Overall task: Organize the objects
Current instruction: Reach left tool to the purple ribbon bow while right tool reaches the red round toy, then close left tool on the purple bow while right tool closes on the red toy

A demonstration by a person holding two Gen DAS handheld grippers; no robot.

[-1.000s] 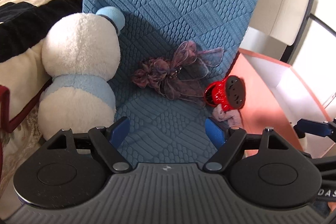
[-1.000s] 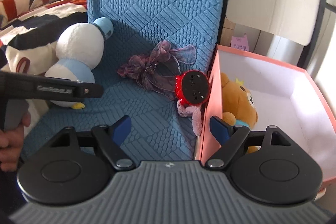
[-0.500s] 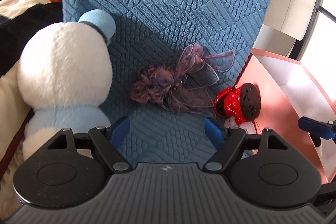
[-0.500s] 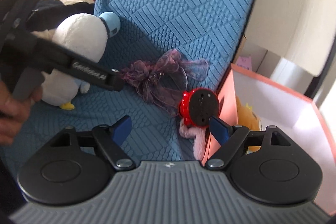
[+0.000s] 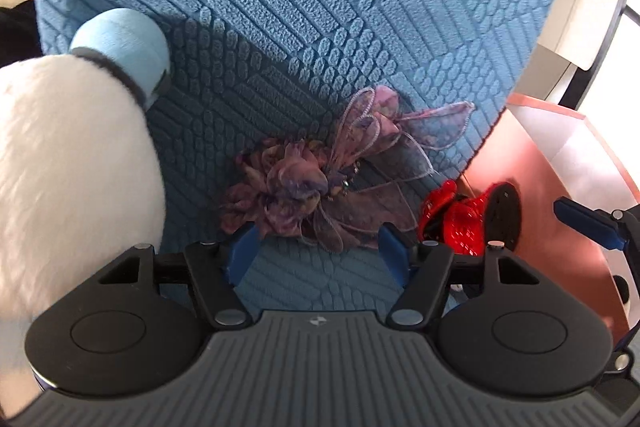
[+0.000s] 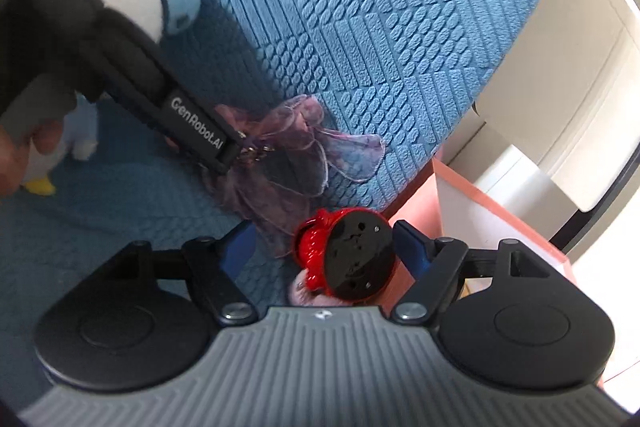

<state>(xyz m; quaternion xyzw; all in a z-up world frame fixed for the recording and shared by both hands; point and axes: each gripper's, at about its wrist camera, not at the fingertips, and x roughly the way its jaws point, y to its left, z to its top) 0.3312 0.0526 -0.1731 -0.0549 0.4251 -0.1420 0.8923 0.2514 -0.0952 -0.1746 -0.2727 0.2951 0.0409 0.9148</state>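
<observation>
Left wrist view: the left gripper [image 5: 318,251] has its 2 blue-padded jaws apart and closing around the near edge of a purple gauzy fabric flower with ribbon loops [image 5: 320,183], which lies on the seat of a blue quilted chair [image 5: 320,7]. The pads do not yet press it. At the left a white and pale-blue plush toy [image 5: 68,155] leans against the chair back. Right of the flower sits a red round toy with a black disc face [image 5: 468,215], just beside a pink cardboard box with a white inside [image 5: 560,163]; what the box holds is not visible here. The right gripper's blue fingertip [image 5: 584,219] enters at the right edge.

Right wrist view: the right gripper [image 6: 324,251] has its jaws apart and closing on either side of the red toy [image 6: 344,255], perhaps not yet touching it. The toy touches the box's pink wall [image 6: 416,203]. The left gripper's black finger [image 6: 192,131], printed "GenRobot.AI", reaches the purple flower [image 6: 296,147]. A hand [image 6: 24,155] holds it.
</observation>
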